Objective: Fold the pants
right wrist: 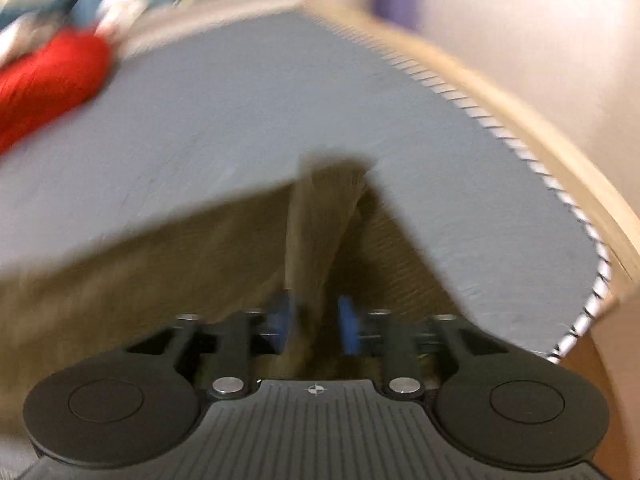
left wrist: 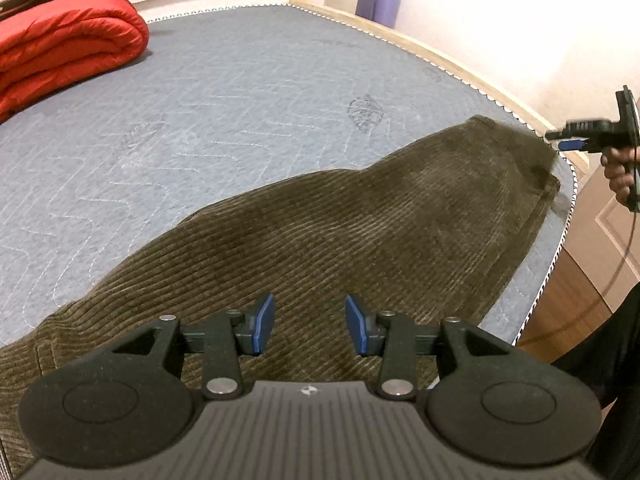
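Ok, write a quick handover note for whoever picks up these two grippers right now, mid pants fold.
Left gripper: open, holding nothing, poised over the near part of the olive-brown corduroy pants.
Right gripper: closed on a raised fold of the pants at their far end; that view is motion-blurred.
Pants lie stretched out along the edge of the grey quilted mattress. A folded red quilt sits at the far corner.
Done: pants laid out lengthwise.
Left: the lengthwise folds; none is finished yet.

Right wrist view motion-blurred, pants (right wrist: 168,248) smeared there, right gripper (left wrist: 560,136) cut by frame edge (grip unreadable)
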Motion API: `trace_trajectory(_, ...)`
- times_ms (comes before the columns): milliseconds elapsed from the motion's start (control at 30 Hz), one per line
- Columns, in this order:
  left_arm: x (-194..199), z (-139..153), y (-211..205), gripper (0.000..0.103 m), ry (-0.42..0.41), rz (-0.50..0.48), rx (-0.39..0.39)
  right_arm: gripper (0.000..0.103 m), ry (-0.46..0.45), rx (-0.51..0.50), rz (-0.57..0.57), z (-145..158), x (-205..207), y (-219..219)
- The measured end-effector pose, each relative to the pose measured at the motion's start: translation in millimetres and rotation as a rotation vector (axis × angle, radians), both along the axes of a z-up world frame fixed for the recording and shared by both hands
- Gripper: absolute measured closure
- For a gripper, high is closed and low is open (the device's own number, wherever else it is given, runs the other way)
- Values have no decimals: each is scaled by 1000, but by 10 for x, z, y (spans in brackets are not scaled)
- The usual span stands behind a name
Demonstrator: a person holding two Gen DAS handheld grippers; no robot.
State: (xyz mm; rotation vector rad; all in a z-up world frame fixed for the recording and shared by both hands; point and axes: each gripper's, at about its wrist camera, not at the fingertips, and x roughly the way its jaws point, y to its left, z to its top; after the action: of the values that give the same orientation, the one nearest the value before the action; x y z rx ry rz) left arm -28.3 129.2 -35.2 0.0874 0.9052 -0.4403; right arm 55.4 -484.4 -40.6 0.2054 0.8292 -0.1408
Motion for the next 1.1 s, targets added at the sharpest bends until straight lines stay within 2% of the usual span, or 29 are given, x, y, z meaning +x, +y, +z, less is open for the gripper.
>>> trace_trajectory(33,-3,-8,2,59,2,4,3,37,-42,54,-68,29,1,-121)
trace_trajectory(100,-9,-33,19,59,3,8,16,30,-62,123,-176,0,54,-270)
trace_trajectory(167,-15,-66,56,58,7,20,28,30,-32,132,-261,-103,178,-336)
trace_trajectory(267,-21,-84,226,58,9,67,29,30,63,107,-340,-368,406,-353)
trace_trajectory(333,-32,-56,455,58,9,137,12,31,136,94,-345,-548,530,-328)
trace_trajectory(400,-54,-36,724,58,11,217,2,36,205,24,-327,-706,640,-257)
trace_trajectory(467,-92,-15,1022,58,12,310,-2,39,208,-39,-347,-685,636,-220)
trace_trajectory(533,-148,-2,1345,58,13,413,-13,39,152,-35,-377,-569,636,-148)
trace_trajectory(667,-273,10,1880,58,5,604,7,38,15,45,-261,-270,654,246)
trace_trajectory(733,-318,12,2011,58,2,644,7,37,-49,37,-152,-139,680,570)
trace_trajectory(800,-346,-4,2082,58,13,637,-4,36,-102,24,-31,-45,704,927)
trace_trajectory(833,-330,-73,2091,59,47,626,32,35,-124,21,33,-10,713,1113)
trace_trajectory(867,-300,-199,2104,65,109,641,109,34,-135,22,79,19,718,1242)
trace_trajectory(900,-278,-329,2120,82,168,652,178,34,-142,27,126,48,717,1385)
trace_trajectory(933,-270,-421,2134,85,190,645,224,34,-141,34,165,47,728,1514)
trace_trajectory(1033,-266,-376,2033,85,162,630,281,34,-127,36,216,94,744,1760)
trace_trajectory(1067,-272,-330,1937,85,136,619,317,34,-123,33,221,86,768,1784)
trace_trajectory(1100,-292,-253,1842,80,85,603,331,33,-121,33,223,84,773,1816)
